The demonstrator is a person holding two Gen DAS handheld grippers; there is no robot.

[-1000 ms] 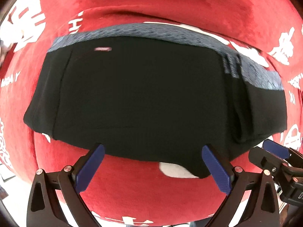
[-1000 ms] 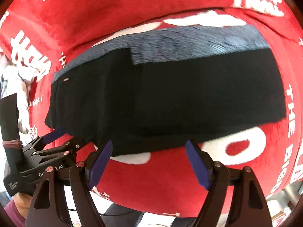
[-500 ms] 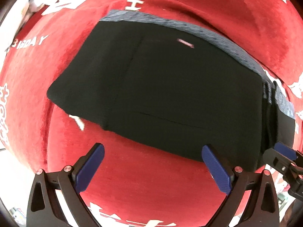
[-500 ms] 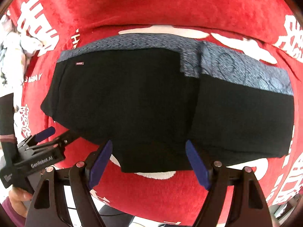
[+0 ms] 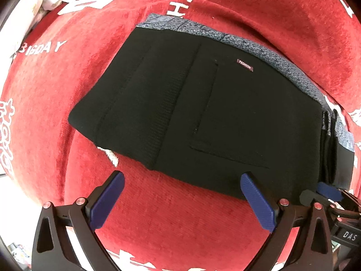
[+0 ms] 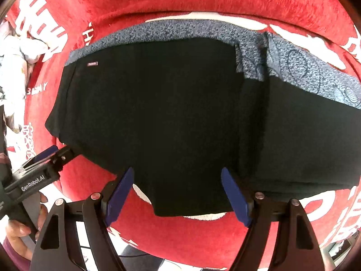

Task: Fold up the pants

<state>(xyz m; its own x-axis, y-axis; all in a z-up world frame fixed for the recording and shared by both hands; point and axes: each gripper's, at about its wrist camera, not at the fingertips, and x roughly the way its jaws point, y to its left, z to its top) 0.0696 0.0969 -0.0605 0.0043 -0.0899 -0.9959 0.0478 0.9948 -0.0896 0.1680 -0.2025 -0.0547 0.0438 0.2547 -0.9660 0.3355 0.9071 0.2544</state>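
Observation:
Black pants lie folded on a red cloth, with a grey patterned waistband along the far edge and a small label. They also fill the right wrist view. My left gripper is open and empty, just short of the pants' near edge. My right gripper is open and empty, its jaws either side of the near hem. The left gripper also shows at the left of the right wrist view; the right gripper's tip shows at the lower right of the left wrist view.
The red cloth with white lettering covers the surface and drops off at the near edge. A crumpled pale garment lies at the far left. A hand holds the left gripper's handle.
Both cameras have swung left and moved closer to the pants. The left gripper has moved toward the left end of the pants. Both grippers stay open.

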